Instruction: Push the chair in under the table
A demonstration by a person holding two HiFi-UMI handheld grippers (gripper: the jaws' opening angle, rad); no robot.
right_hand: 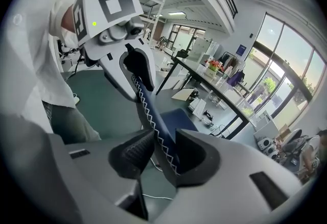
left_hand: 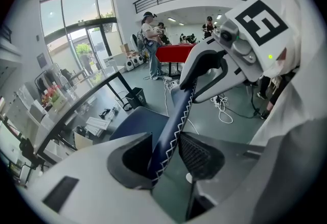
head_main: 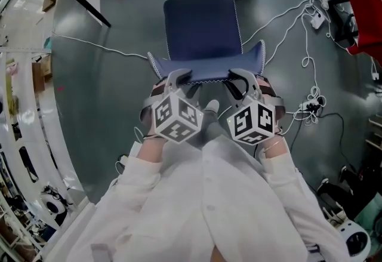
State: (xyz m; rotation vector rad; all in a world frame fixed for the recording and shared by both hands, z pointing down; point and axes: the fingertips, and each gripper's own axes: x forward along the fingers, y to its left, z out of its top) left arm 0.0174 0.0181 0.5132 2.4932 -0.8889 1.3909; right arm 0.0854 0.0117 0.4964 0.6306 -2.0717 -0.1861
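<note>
Fingers (left_hand: 200,157) of the left gripper (left_hand: 166,153) clamp the top edge of the dark blue padded chair with white zigzag stitching (left_hand: 175,118); the textured pad presses 1 face of the backrest and the other finger (left_hand: 130,160) cups the opposite face. The right gripper (right_hand: 161,154) holds that same edge in the same way, its fingers (right_hand: 134,155) shut on the stitched rim.

In the head view the chair (head_main: 203,28) faces 12 o'clock, its seat stretching away from the person; the backrest (head_main: 206,67) lies at 6 o'clock of the seat, its long top edge running from 9 to 3 o'clock.

Both arms in white sleeves (head_main: 149,183) reach in from 6 o'clock, side by side; the left gripper (head_main: 180,76) bites the edge towards its 9 o'clock end and the right gripper (head_main: 237,76) towards its 3 o'clock end, both tilted forward and down.

The chair stands on dark grey floor (head_main: 113,88); the black-framed table (left_hand: 82,101) lies at 10 o'clock of the seat in the left gripper view, apart from it.
</note>
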